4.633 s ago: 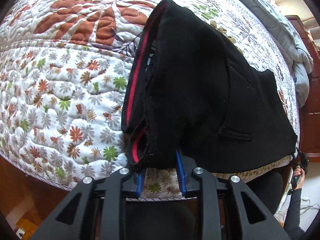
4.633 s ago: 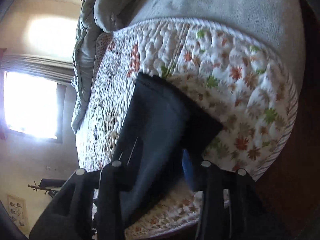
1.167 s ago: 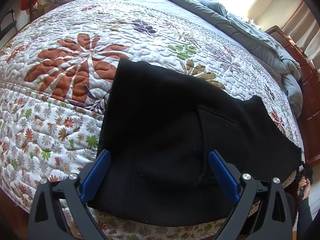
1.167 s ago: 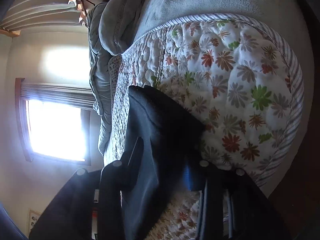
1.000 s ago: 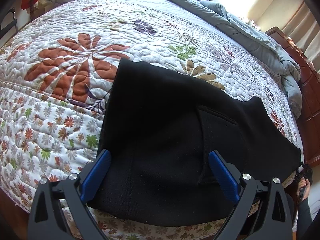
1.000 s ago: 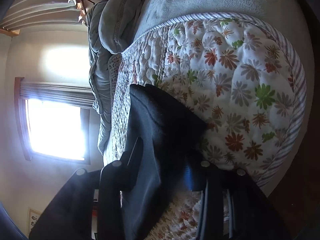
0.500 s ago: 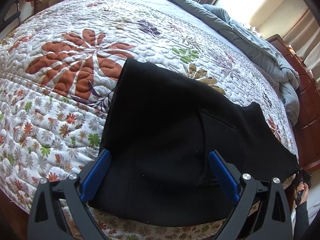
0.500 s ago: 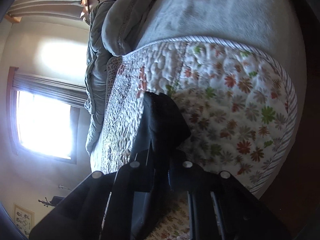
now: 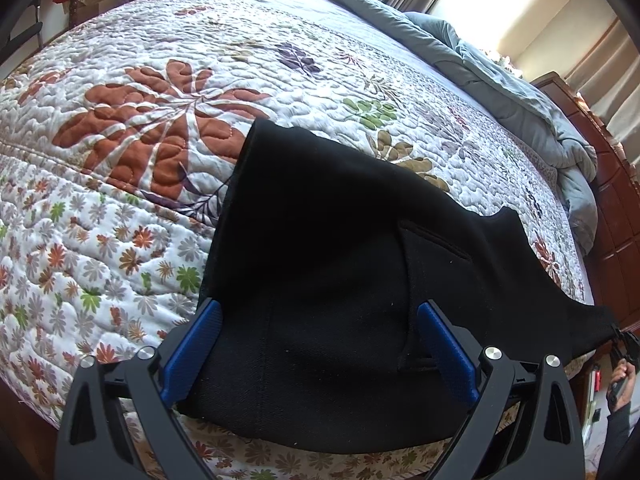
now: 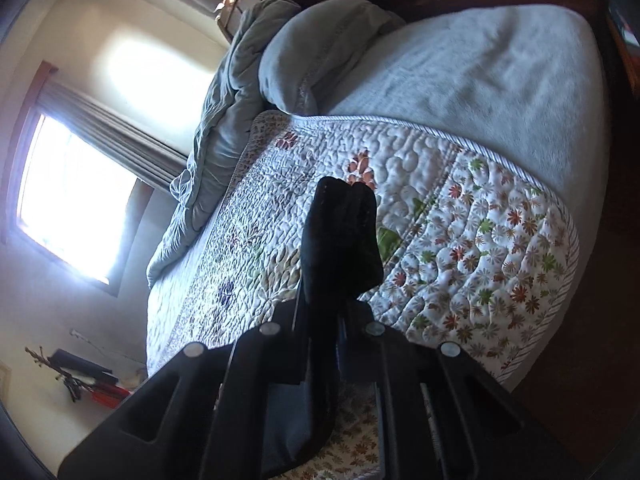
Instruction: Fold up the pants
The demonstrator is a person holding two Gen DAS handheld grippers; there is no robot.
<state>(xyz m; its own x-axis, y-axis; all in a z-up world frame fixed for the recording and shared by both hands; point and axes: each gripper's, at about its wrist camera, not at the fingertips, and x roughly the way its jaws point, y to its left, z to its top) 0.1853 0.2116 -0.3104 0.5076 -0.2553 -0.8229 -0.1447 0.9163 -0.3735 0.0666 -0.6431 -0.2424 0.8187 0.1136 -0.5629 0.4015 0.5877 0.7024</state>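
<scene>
Lying across a puffy quilted bedspread (image 9: 120,208) stitched with rust leaves and small flowers, black pants (image 9: 340,280) of thick matte fabric, folded, seams and a slit pocket showing. Left gripper (image 9: 318,344) poised over the near edge, blue ribbed pads (image 9: 192,352) spread wide on either side of the cloth, clasping nothing. Right gripper (image 10: 328,316) clamped tight on a bunched black corner of the pants, lifted off the quilt. Rumpled grey-blue comforter (image 9: 500,80) heaped beyond, soft and creased.
</scene>
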